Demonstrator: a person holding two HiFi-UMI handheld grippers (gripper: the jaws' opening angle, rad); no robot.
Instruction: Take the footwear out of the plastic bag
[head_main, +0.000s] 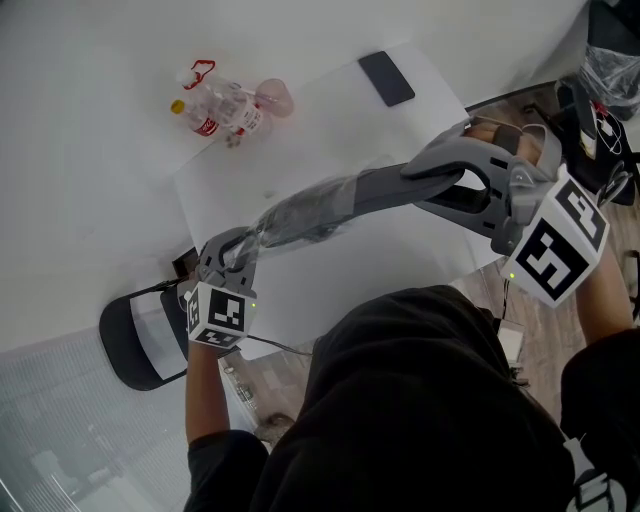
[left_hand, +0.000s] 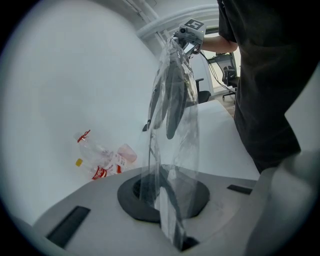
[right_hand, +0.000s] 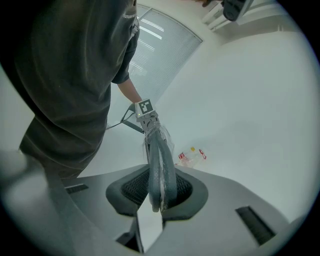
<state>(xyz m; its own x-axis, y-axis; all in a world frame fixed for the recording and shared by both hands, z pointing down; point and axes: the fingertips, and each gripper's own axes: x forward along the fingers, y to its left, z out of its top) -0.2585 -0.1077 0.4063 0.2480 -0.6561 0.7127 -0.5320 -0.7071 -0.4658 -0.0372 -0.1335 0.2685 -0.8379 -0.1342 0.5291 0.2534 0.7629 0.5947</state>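
**Bag getting stretched between both grippers, grey footwear poking out one end**

So the person is standing over the white table (head_main: 100, 60) with a gripper in each hand, and the whole thing is hanging in the air between them, just above a white sheet (head_main: 390, 255) that's lying on the tabletop.

The left gripper (head_main: 245, 245) is pinching all the way closed, with only the thin clear film of the plastic bag (head_main: 295, 215) going between its jaws; in the left gripper view the film is running straight up from the jaws toward the other gripper, and nothing solid is sitting between the jaws.

The right gripper (head_main: 415, 182) is clamping partway closed on the grey footwear (head_main: 375, 190) itself; in the right gripper view the two grey soles are sitting side by side between the jaws, and that end is looking bare, with no film over it as far as anyone can tell.

The far end of the footwear is sitting inside the bag, over on the left gripper's side; the crinkly plastic is wrapping around it there.

Other stuff lying around: a clear bottle (head_main: 215, 108) with a red label and a pink cup (head_main: 277, 97) are lying together further back on the table, well apart from the bag; a dark phone (head_main: 386, 78) is resting near the far corner of the sheet; a black chair (head_main: 130, 345) is showing off the table's near edge, below the left gripper.
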